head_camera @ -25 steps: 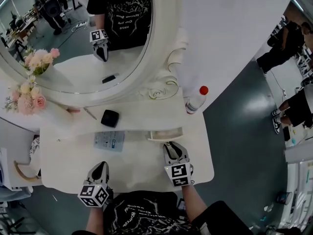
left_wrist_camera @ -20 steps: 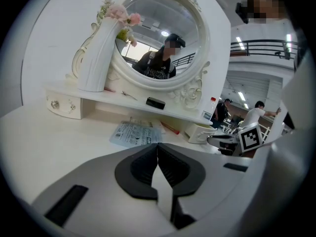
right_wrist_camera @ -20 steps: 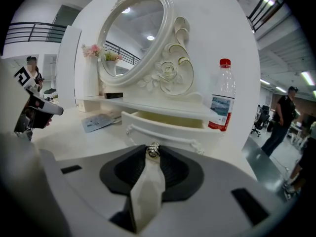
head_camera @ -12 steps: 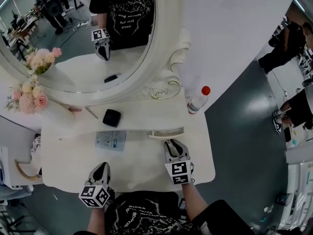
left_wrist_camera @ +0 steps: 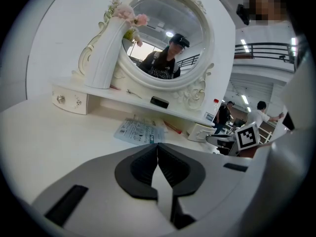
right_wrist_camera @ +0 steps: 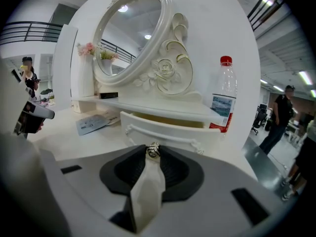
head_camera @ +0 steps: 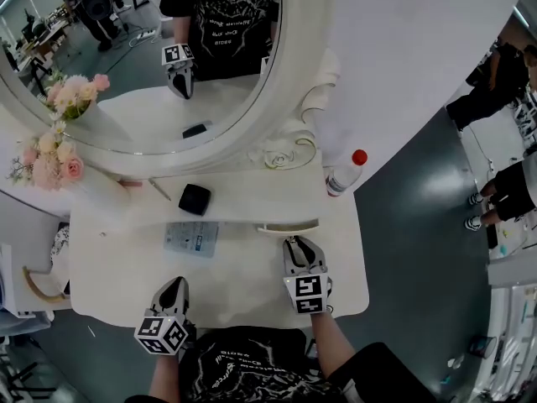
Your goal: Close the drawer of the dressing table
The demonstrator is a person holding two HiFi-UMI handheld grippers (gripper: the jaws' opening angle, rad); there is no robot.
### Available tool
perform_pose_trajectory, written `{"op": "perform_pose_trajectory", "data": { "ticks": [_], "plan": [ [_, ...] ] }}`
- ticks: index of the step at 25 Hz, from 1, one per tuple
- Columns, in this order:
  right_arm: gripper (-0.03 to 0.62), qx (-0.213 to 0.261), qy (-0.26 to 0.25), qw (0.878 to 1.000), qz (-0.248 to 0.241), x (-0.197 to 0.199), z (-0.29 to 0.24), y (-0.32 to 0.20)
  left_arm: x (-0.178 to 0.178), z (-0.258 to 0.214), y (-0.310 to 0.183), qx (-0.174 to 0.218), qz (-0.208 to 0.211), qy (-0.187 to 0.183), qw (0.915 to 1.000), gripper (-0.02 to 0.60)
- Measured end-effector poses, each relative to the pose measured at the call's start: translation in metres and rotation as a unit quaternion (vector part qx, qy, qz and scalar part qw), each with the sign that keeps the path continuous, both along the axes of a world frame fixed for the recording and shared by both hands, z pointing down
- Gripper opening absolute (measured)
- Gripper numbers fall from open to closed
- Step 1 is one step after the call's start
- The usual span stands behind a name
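Since a second earlier, the drawer point(head_camera: 288, 227) had slid further in under the shelf point(head_camera: 252, 201), so that a narrower strip of its open top showed in the head view, and the right gripper point(head_camera: 295, 242) had followed it a little toward the mirror point(head_camera: 168, 74).

Nearest the person, the left gripper point(head_camera: 174, 282) sat at the front edge of the dressing table point(head_camera: 243, 280), its jaws pressed together with nothing between them. On the other side, the right gripper's tips were clamped on the small metal knob point(right_wrist_camera: 153, 151) at the middle of the drawer front. The drawer was not yet fully in: its pale inside was visible behind the front panel in the right gripper view.

Beyond the left gripper a printed sheet point(head_camera: 191, 239) lay flat on the tabletop. On the shelf above it rested a black case point(head_camera: 194, 199), well left of the drawer. A clear bottle point(head_camera: 344, 175) with a red cap stood at the shelf's right end, beside the mirror's carved frame. Pink flowers point(head_camera: 50, 162) stood at the far left, against the oval mirror.
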State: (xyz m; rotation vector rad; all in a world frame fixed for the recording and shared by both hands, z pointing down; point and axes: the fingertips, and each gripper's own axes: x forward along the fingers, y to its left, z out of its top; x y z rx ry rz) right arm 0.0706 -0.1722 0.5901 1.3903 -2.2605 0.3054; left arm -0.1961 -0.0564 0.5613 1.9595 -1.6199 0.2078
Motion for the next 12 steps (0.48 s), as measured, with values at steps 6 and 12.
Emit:
{"op": "perform_pose_trajectory", "data": {
  "ticks": [6, 12],
  "plan": [
    [0.100, 0.000, 0.005, 1.000, 0.002, 0.000, 0.000, -0.005, 0.001, 0.001, 0.000, -0.003, 0.003, 0.000, 1.0000, 0.015],
    [0.100, 0.000, 0.006, 1.000, 0.002, -0.001, -0.001, -0.011, -0.001, 0.002, 0.002, -0.001, -0.001, 0.002, 1.0000, 0.015]
  ]
}}
